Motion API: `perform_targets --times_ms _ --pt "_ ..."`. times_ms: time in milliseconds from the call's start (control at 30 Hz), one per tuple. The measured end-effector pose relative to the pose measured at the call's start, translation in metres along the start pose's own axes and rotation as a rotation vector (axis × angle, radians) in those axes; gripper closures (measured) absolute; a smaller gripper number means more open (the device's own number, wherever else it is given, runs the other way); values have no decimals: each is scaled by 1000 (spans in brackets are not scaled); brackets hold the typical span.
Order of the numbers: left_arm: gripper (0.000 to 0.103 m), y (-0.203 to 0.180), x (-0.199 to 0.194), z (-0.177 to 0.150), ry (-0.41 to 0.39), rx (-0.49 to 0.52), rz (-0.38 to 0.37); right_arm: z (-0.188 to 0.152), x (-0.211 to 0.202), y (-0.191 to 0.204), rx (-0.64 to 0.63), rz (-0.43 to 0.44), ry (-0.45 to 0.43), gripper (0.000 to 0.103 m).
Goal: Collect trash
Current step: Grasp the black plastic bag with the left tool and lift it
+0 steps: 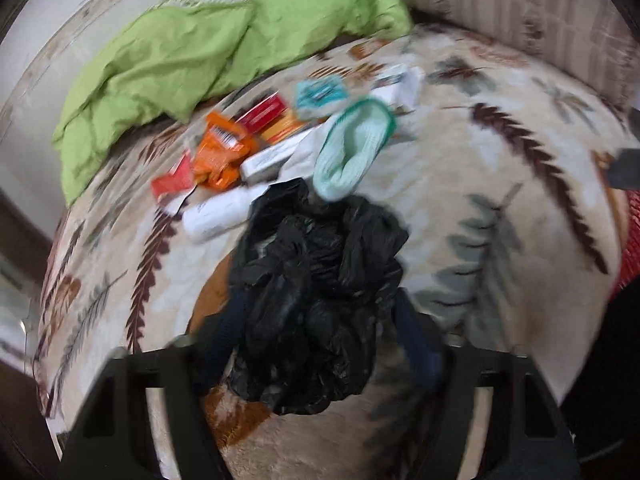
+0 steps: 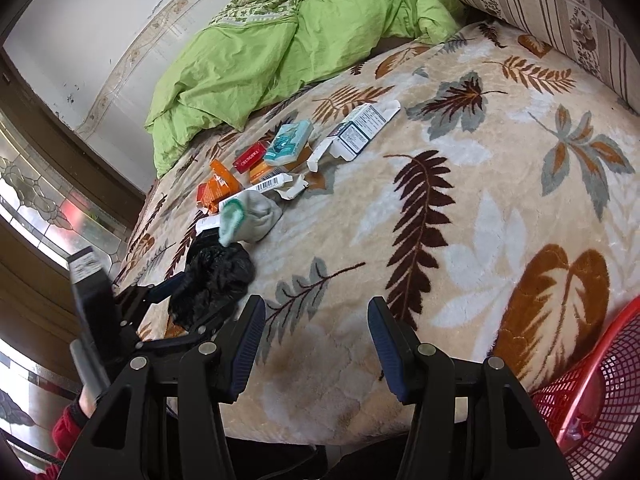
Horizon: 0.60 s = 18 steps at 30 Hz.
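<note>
While your left gripper [image 1: 320, 320] is pressed onto a crumpled black plastic bag [image 1: 316, 292], its two fingers [image 1: 224, 332] stand on either side of the bundle and grip it; the left wrist view is blurred. From the right wrist camera you can see that same bag [image 2: 214, 280] held at the left edge of the bed, over the leaf-patterned blanket [image 2: 460, 240].

Just beyond the bag lies the trash. Furthest left are orange wrappers [image 1: 220, 152] and a torn red-and-white packet [image 1: 172, 184]. Next comes a white tube-shaped pack [image 1: 216, 216], touching the bag's edge. A red cigarette box [image 2: 250, 157] sits behind the orange pieces, with a teal tissue pack [image 2: 288, 142] beside it. A pale green sock [image 2: 248, 216] lies against the bag's far side, partly over a white barcode carton [image 2: 266, 186]. Further right, an opened white carton [image 2: 356, 132] lies flat.

Behind the pile, a green quilt [image 2: 260, 56] is bunched against the wall.

Your right gripper [image 2: 316, 344] hovers above the blanket with its fingers spread wide and nothing between them. At the far right, a red mesh basket [image 2: 592, 400] shows beside the bed edge.
</note>
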<state>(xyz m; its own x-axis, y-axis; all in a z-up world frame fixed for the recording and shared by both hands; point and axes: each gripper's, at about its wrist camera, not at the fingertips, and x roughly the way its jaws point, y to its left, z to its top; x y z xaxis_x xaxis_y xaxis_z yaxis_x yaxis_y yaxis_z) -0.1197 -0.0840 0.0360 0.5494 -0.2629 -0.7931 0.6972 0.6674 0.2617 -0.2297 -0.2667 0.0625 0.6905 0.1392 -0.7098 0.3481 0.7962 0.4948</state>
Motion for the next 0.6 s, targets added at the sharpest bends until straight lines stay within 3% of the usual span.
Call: perform_targets --times_ms 200,400,500,600 --pt "71 38 -1 0 -31 -206 -112 0 2 -1 5 5 1 46" --pt "75 58 -27 -14 -81 -351 -192 3 7 6 -1 14 6 46" --pt "75 68 -44 -29 -113 -441 -194 7 12 11 4 37 10 46" --pt "75 78 -56 -42 -140 -529 -131 15 16 25 -12 53 -11 41"
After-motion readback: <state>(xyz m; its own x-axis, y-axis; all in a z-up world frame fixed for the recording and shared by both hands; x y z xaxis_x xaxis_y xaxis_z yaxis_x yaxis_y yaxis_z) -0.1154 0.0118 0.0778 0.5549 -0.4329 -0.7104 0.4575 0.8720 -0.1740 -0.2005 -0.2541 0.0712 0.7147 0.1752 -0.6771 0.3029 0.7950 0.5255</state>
